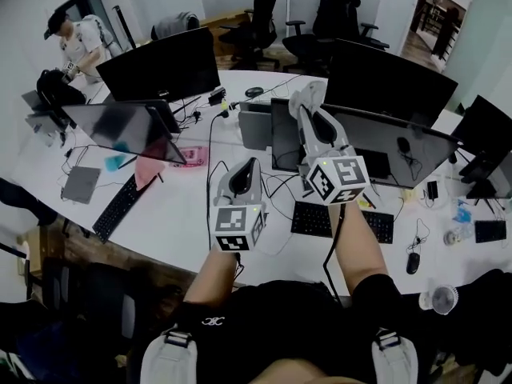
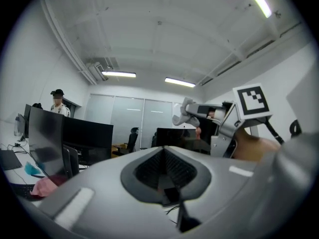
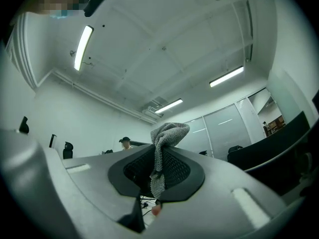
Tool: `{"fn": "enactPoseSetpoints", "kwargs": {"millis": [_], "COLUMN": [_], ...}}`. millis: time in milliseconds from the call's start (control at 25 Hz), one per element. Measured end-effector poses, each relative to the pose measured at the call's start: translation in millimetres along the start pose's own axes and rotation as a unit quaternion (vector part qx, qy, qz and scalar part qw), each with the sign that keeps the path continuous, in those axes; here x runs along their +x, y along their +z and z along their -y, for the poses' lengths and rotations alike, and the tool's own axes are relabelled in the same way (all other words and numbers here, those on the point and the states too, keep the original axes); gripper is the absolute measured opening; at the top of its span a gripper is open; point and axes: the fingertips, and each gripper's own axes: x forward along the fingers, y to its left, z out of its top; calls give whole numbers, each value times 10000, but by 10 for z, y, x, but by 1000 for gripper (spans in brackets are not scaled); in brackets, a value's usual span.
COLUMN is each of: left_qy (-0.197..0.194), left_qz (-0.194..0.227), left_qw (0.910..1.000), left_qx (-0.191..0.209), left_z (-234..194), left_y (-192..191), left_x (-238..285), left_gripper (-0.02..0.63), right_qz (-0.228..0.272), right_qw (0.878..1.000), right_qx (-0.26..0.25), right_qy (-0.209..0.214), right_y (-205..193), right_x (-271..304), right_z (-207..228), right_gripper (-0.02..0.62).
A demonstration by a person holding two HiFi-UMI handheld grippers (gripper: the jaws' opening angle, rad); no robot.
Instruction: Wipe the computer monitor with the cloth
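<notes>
Approach step: the right gripper (image 1: 307,102) clamps the cloth (image 3: 167,133) before the monitor (image 1: 400,154), seemingly short of contact, the left gripper (image 1: 246,166) is closed and empty, and next comes pressing cloth to screen.

My left grey moulded-plastic claw (image 1: 250,165) and right grey moulded-plastic claw (image 1: 309,96) each have black ribbed pads (image 2: 149,171) inside the jaws and a white cube with black square markers (image 1: 238,228) at the rear. A thin black cable (image 1: 330,250) trails from the right claw's rear. Behind both claws I wear a black short-sleeved top (image 1: 272,326) with pale grey padded straps (image 1: 170,358).
</notes>
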Motion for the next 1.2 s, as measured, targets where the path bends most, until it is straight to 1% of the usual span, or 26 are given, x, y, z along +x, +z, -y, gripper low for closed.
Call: {"fn": "enactPoseSetpoints", "kwargs": {"millis": [200,320,440,560,760,880,1040,1200], "left_qy": [-240,-255,-327,-457,-611,-645,-714,-782], "left_qz": [13,18,-57,-120,-106,-135,-150,-182], "left_qw": [9997,9995,9993,9987,9980,9978,9973,9967], "left_qx": [43,170,154,162,125,97,76,68], "left_z": [-297,-440,-530,-562,-594,-605,-546,-443], "left_y": [-6,-34,-70,-136,-159,-183,-206,-225], "left_x": [63,79,104,124,158,180,221,269], "left_gripper": [51,51,51,51,51,49,51,51], "right_qz": [-78,-259,-453,-662,-1079,-1182,-1295,-1350], "right_qw": [9996,9989,9970,9936,9867,9838,9797,9767], "right_qx": [16,-19,57,-12,-151,-266,-545,-578], "right_qy": [-260,-403,-633,-912,-1205,-1318,-1429,-1564], "right_y": [-86,-237,-390,-503,-645,-677,-666,-625], "right_x": [321,470,590,644,702,694,633,527], "right_z": [-56,-83,-20,56,149,178,260,431], "right_gripper": [32,32,32,32,32,32,32,32]}}
